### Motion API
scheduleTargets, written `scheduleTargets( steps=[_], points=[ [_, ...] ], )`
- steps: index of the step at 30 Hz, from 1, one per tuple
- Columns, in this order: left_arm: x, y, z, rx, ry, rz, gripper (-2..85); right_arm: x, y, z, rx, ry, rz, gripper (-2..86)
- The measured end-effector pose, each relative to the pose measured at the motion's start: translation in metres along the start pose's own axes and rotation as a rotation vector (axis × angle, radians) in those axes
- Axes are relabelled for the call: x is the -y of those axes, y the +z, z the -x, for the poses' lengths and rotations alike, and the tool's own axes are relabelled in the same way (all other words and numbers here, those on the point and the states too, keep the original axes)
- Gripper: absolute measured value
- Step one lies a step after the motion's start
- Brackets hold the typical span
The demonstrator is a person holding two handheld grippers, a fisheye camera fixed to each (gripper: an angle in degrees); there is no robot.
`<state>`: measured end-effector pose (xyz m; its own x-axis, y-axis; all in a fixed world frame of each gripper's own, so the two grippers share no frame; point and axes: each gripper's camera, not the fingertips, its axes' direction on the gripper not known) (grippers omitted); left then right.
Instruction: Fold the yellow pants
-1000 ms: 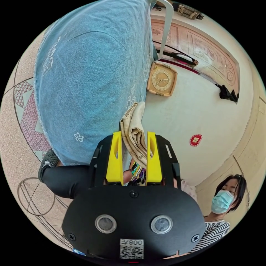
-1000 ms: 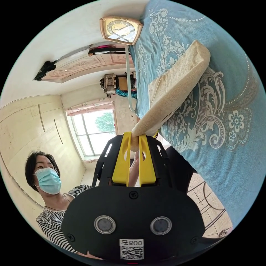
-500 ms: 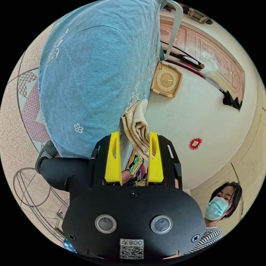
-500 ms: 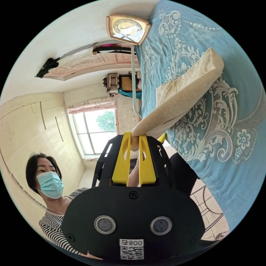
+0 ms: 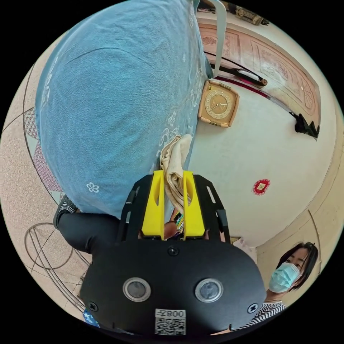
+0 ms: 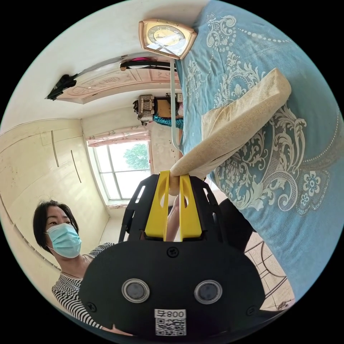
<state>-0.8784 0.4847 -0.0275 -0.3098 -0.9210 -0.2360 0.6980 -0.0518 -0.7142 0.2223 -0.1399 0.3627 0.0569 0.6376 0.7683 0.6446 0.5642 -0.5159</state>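
Both grippers are clamped on the yellow pants [image 6: 236,122]: the right gripper [image 6: 174,179], at the middle of its view, pinches one corner, and the left gripper [image 5: 173,178] nips the bunched layers mid-frame. The pants already look folded into a compact pad, lying across the blue patterned cloth [image 6: 286,172] toward the upper right. I'd judge this the last fold or a final placing; next, set the pad flat and release.

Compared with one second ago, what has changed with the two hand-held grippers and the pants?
The left hand-held gripper has closed: its jaws stood apart around the folded yellow pants before and now press on them. The right hand-held gripper stays shut on the other end of the pants, which still lie on the blue cloth.
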Motion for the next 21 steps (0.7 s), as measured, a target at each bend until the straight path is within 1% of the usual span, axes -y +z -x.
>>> scheduleTargets(
  steps=[5, 10, 16, 19, 21],
  points=[
    [-0.024, 0.043, -0.016, 0.007, 0.074, 0.001, 7.2, -0.047, -0.04, -0.016, 0.008, 0.008, -0.024, 1.2],
    [-0.059, 0.089, -0.042, 0.044, 0.184, 0.054, 6.8, -0.102, -0.08, -0.023, 0.033, -0.016, -0.049, 1.0],
    [-0.116, 0.158, -0.069, 0.076, 0.3, 0.149, 6.8, -0.19, -0.138, -0.029, 0.093, -0.051, -0.107, 0.8],
    [-0.146, 0.208, -0.077, 0.094, 0.336, 0.227, 6.7, -0.241, -0.175, -0.036, 0.118, -0.057, -0.158, 0.8],
    [-0.171, 0.259, -0.085, 0.105, 0.376, 0.306, 6.7, -0.274, -0.201, -0.041, 0.133, -0.066, -0.202, 0.8]
  ],
)
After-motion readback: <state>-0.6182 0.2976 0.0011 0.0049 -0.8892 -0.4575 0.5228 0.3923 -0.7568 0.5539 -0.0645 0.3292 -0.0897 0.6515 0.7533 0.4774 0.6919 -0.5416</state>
